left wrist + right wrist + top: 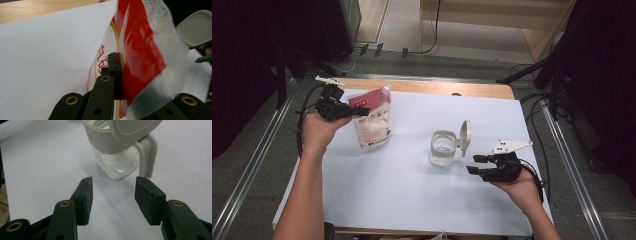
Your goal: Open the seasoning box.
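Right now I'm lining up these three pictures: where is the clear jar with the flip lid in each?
High view: jar right of centre on the white sheet, lid up.
Left gripper view: its lid at the right edge, behind the red pouch.
Right gripper view: top centre, beyond the open jaws.
Shared landmark: the white sheet.

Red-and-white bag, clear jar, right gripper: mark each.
red-and-white bag (373, 125), high view, on its printed front.
clear jar (443, 149), high view, on its clear wall below the rim.
right gripper (113, 200), right gripper view, midway between its open pads.
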Tool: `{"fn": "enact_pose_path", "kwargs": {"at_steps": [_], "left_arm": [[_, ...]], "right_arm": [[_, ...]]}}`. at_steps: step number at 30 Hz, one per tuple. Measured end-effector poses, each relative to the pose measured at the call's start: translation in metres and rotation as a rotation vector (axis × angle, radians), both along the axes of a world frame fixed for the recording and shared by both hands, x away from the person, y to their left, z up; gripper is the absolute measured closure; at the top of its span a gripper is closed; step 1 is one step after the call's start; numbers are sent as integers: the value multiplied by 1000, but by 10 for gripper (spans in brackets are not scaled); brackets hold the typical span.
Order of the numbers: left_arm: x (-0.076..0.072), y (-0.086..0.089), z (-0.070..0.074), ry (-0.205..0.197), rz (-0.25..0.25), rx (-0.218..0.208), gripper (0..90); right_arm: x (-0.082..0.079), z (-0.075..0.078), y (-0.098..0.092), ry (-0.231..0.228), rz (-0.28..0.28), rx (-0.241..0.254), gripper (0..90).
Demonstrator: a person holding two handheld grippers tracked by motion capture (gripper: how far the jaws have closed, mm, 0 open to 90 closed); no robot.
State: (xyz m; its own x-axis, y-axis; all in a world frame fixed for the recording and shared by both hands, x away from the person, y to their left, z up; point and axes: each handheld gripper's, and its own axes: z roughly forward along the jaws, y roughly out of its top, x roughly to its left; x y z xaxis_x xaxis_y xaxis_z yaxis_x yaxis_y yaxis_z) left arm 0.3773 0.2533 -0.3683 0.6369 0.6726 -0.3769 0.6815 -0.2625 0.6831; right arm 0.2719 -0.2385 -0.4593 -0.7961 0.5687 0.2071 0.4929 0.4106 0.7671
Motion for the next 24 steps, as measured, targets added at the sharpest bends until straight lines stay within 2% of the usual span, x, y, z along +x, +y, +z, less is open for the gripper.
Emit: {"fn": "enact_pose_path", "kwargs": {"at_steps": [1,3,5,6,8,13,14,15,16,19,22,24], "left_arm": [[0,0,0,0,0,0,900],[-3,-2,5,-4,-20,-30,900],[-6,-5,10,-15,-36,-39,900],[-8,-5,12,-18,-41,-40,900],[-10,-6,14,-29,-44,-32,900],[-16,-9,19,-22,-56,-37,900],[-17,-9,20,-27,-60,-24,900],[-18,-9,20,-10,-51,-38,900],[-19,-9,21,-3,-48,-40,900],[-21,-9,23,8,-41,-39,900],[-24,-9,25,7,-44,-24,900],[-26,-9,26,7,-50,-35,900]], "right_arm": [[0,0,0,0,0,0,492],[-3,1,3,-2,16,-3,494],[-5,1,6,14,31,4,505],[-7,1,8,21,35,1,509],[-10,1,11,4,48,-13,512],[-13,4,17,5,77,8,518],[-15,4,20,12,84,6,520],[-16,4,22,8,95,5,521],[-18,5,26,-5,113,8,523],[-19,6,31,-4,123,20,524],[-22,8,37,-3,143,23,522],[-23,9,42,-11,155,29,517]]}}
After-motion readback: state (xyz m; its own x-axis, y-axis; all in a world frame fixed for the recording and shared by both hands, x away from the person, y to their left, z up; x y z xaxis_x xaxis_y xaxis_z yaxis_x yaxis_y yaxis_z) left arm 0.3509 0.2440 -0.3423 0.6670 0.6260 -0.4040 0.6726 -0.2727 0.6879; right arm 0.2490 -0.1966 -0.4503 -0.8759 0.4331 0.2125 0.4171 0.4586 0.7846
